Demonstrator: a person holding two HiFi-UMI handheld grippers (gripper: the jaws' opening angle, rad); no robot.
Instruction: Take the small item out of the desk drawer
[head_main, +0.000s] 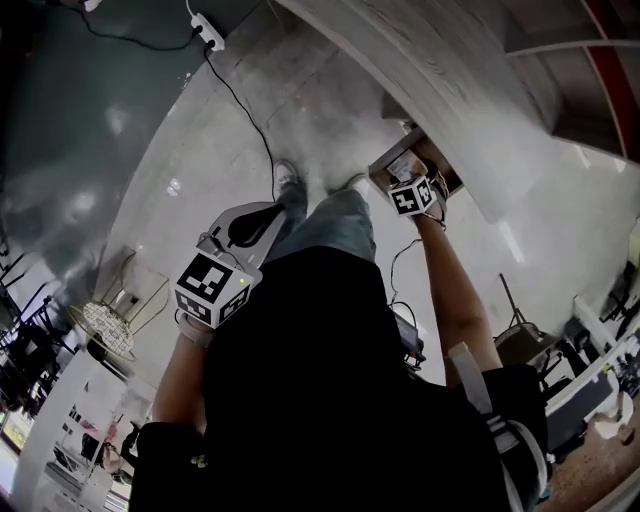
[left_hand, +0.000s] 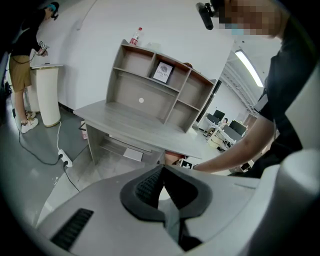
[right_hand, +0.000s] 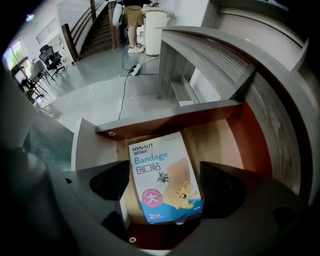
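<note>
A small box of bandages (right_hand: 165, 177), white and blue with cartoon print, lies flat in the open desk drawer (right_hand: 165, 120). My right gripper (right_hand: 165, 184) reaches into the drawer with its jaws wide apart, one on each side of the box; I see no pad pressing on it. In the head view the right gripper (head_main: 408, 172) is at the drawer (head_main: 380, 168) under the desk top (head_main: 430, 90). My left gripper (head_main: 272, 212) hangs near my body, away from the desk. Its pads (left_hand: 150, 187) meet at the tip with nothing between them.
The grey desk (left_hand: 135, 122) carries a shelf unit (left_hand: 155, 90). A power strip (head_main: 208, 30) and its black cable (head_main: 250, 110) lie on the pale floor in front of my feet. A person (left_hand: 20, 65) stands by a white pedestal (left_hand: 47, 95) at the far left.
</note>
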